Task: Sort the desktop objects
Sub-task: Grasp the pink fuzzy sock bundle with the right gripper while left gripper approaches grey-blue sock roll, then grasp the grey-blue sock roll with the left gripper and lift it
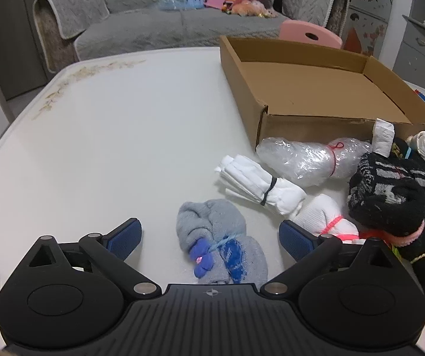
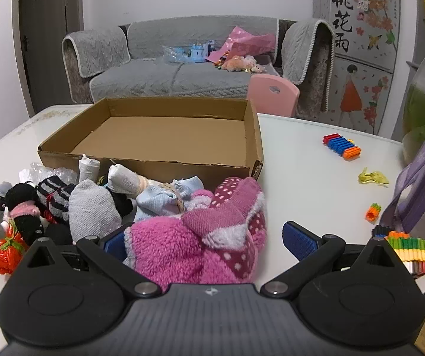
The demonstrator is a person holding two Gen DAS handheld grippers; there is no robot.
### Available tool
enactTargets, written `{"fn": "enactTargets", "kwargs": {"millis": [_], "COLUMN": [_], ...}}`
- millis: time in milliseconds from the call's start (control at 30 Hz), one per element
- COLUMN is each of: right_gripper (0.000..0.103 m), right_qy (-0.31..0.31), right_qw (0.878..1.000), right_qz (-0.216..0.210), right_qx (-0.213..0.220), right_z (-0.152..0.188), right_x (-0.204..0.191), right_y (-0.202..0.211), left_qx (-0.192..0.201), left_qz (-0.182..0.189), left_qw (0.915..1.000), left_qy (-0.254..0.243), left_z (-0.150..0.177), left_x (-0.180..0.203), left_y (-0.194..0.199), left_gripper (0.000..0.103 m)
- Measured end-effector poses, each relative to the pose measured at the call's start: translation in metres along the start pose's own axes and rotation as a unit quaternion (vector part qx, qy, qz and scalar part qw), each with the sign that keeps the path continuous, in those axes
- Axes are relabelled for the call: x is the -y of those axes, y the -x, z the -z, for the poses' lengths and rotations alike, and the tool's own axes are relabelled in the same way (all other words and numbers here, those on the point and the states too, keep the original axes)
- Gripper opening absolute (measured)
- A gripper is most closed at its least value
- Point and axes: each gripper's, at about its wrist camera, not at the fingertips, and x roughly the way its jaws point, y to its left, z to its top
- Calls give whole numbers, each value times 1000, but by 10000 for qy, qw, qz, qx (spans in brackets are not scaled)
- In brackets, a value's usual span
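Left wrist: left tongs (image 1: 211, 238) wide astride grey sock (image 1: 221, 241); right tongs (image 2: 211, 238) wide astride pink sock (image 2: 200, 237)

Bundled socks lie heaped on the tabletop before an open cardboard box (image 2: 165, 164), a pink fuzzy pair (image 2: 200, 237) nearest and a grey pair (image 1: 218, 237) tied with blue thread apart at the left.

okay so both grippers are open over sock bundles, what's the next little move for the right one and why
Probably close the right gripper on the pink fuzzy sock bundle. Its jaws stand open with the bundle already lying between them, one blue pad against its left edge, the other still apart on the right. The cardboard box just behind looks empty, so a firm grip would likely set up the lift into it.
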Motion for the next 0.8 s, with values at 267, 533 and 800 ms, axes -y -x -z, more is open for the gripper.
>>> {"fn": "enactTargets", "kwargs": {"millis": [267, 533, 800], "right_gripper": [80, 79, 72], "right_qy": [42, -54, -238], "right_qw": [9998, 9998, 9997], "right_qz": [25, -61, -17], "right_qx": [178, 159, 104], "right_z": [3, 3, 3], "right_x": [6, 10, 11], "right_y": [-1, -2, -1], "left_qx": [184, 309, 497], "left_qz": [8, 92, 78], "left_qw": [9998, 9995, 9987], "left_qy": [-1, -52, -101], "left_z": [3, 6, 10], "left_x": [2, 6, 8], "left_y": [1, 5, 11], "left_gripper": [100, 89, 56]}}
